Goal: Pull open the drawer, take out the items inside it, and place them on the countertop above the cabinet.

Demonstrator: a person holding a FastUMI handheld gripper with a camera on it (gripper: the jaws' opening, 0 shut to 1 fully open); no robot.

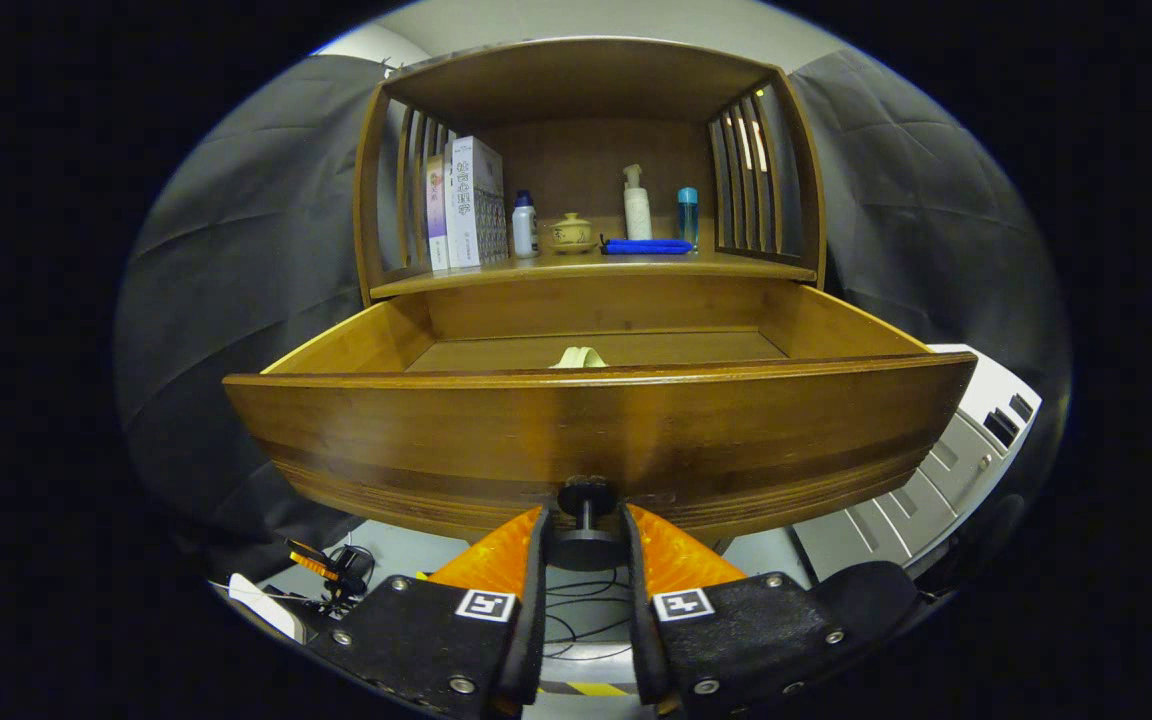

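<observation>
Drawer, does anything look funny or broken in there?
Nothing looks broken or spilled. The drawer is pulled open, with one pale item lying inside. The gripper has its jaws around the knob. Bottles and books stand upright on the countertop.

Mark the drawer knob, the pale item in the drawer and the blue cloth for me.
drawer knob (584, 520): gripper view, dark stem between the tongs' fingers.
pale item (578, 358): gripper view, top peeking over the drawer front.
blue cloth (648, 246): gripper view, middle, on the countertop.
</observation>
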